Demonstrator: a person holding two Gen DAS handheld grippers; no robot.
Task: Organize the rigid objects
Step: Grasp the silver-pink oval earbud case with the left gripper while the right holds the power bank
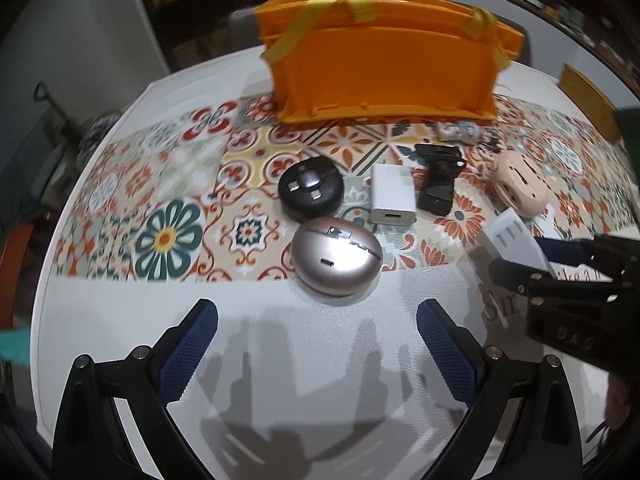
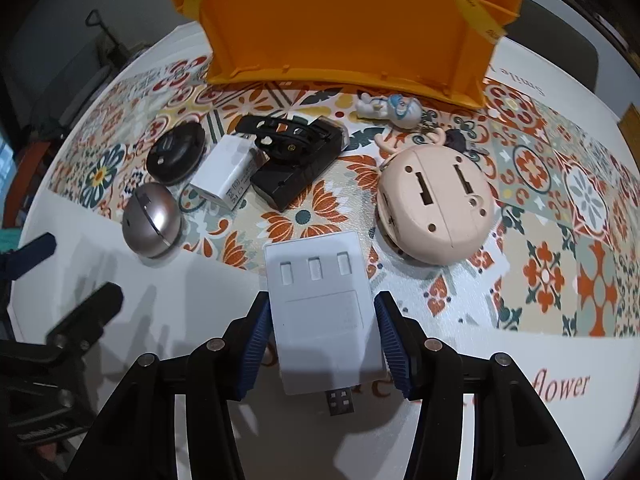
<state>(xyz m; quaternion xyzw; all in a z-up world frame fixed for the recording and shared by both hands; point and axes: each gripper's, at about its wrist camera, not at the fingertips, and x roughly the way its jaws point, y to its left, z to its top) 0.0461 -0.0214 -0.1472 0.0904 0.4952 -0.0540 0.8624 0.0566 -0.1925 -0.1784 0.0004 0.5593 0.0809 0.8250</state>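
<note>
Gripping a flat white plastic USB hub [image 2: 320, 312] between its blue ribbed pads, right gripper [image 2: 322, 344] holds it over the white table edge [image 2: 168, 280], plug toward camera. Left gripper [image 1: 316, 344] hangs wide, nothing between. Orange folding crate [image 1: 380, 60] stands behind on the floral patterned mat [image 1: 160, 184]; silver oval case [image 1: 336, 256] nearby.

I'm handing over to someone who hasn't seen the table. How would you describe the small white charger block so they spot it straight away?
Start at the orange bag standing at the back of the patterned mat. In front of it lies a row of gadgets: the white charger block sits between the round black disc and the black clip-like holder, just behind the silver oval case. It is the only plain white box there, with one port facing the camera.
</note>
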